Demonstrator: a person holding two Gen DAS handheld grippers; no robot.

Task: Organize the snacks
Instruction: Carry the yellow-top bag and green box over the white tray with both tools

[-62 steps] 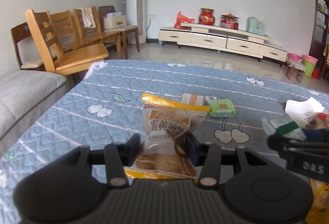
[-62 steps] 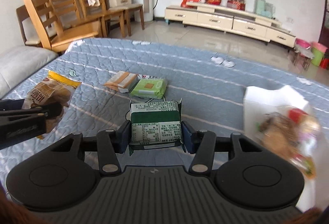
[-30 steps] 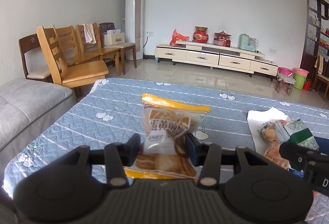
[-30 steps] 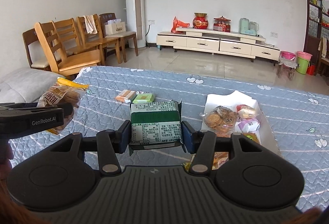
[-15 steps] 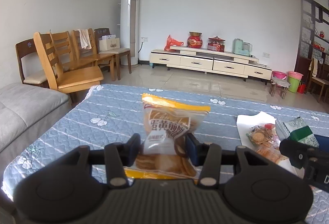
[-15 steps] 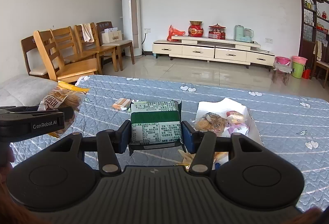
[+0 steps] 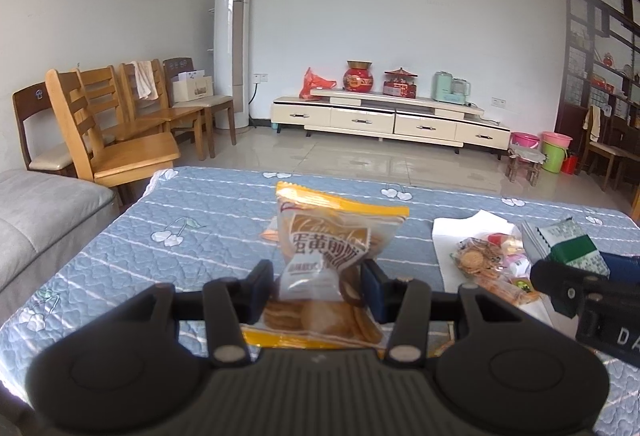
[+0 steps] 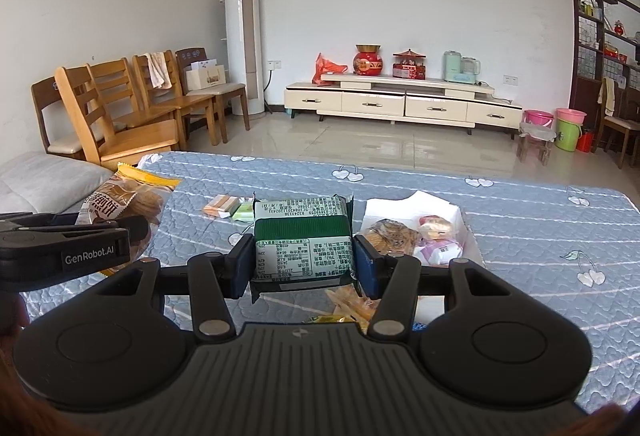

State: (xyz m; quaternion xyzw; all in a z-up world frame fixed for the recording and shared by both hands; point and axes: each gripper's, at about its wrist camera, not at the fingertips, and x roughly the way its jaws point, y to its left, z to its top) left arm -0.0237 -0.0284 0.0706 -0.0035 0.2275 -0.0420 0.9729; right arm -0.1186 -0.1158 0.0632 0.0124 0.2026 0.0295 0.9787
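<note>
Both packets are now lifted off the quilt [image 8: 500, 196]; left gripper [image 7: 318, 278] pinches the biscuit bag [image 7: 328, 256]; right gripper [image 8: 304, 256] pinches the green pack [image 8: 302, 232]; the white tray [image 8: 440, 208] comes next, I judge.

You can't see the lower part of the white tray [image 8: 416, 205] behind the green pack [image 8: 303, 241] — its snacks blur together — and the right gripper [image 7: 592, 296] is cut off at the left view's edge.

Five wooden chairs [image 8: 120, 108], two pink buckets [image 8: 554, 116], perhaps two loose packets [image 8: 232, 210].
</note>
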